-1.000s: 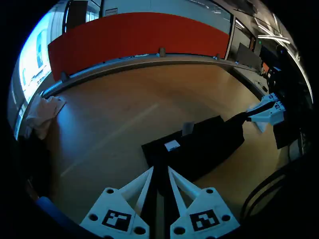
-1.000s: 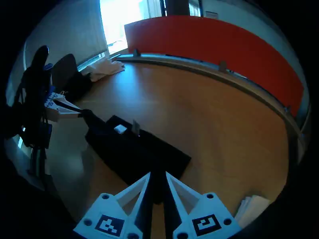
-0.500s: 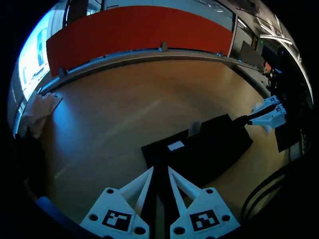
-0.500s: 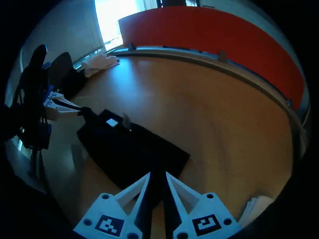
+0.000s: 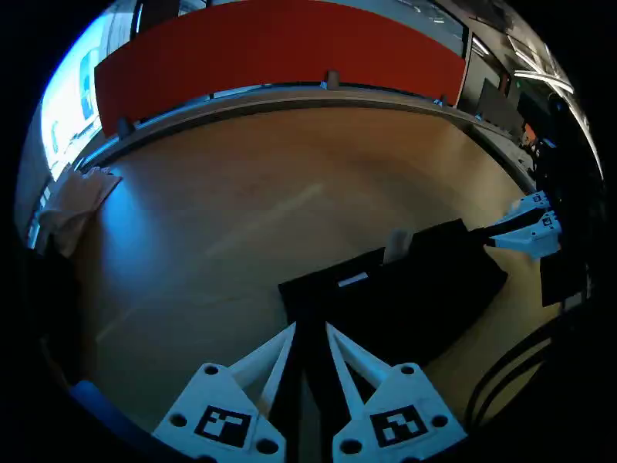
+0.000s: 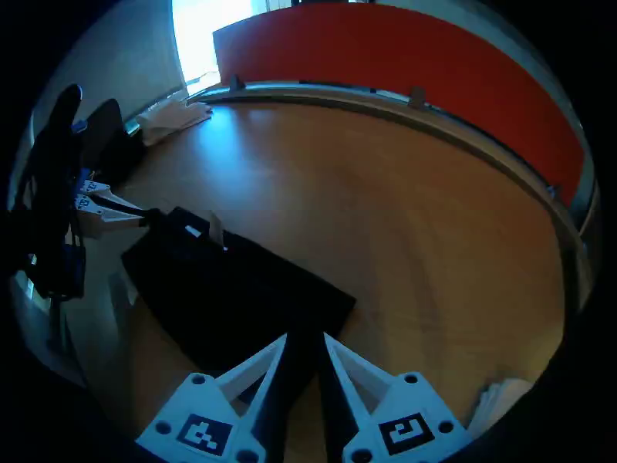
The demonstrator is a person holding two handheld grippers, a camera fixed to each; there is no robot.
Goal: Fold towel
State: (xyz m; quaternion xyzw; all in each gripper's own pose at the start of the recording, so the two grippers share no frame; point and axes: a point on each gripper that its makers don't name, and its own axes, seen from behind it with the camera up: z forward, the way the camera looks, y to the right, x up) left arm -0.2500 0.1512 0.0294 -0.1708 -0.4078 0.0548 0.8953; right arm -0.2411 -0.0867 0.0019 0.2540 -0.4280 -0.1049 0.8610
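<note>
A black towel (image 5: 409, 289) lies spread on the wooden table (image 5: 231, 201), with a white tag (image 5: 396, 244) standing up from its far edge. My left gripper (image 5: 310, 339) is shut on the towel's near corner, dark cloth running between its fingers. My right gripper (image 5: 501, 230) shows at the right, pinching the towel's other corner. In the right gripper view the towel (image 6: 224, 289) stretches from my right gripper (image 6: 303, 347), shut on a corner, to the left gripper (image 6: 143, 217) at the far left. The tag (image 6: 217, 228) sticks up near that end.
A red partition (image 5: 278, 50) runs along the table's far edge. A pile of light cloth (image 5: 73, 202) sits at the far left corner and appears as pale cloth (image 6: 171, 117) near the window. A dark chair (image 6: 108, 143) stands beside it. A pale stack (image 6: 501, 397) lies at the lower right.
Both grippers have moved while holding their corners; the towel now looks larger and more stretched between them. The white tag has tipped more edge-on. The grippers stayed shut.
</note>
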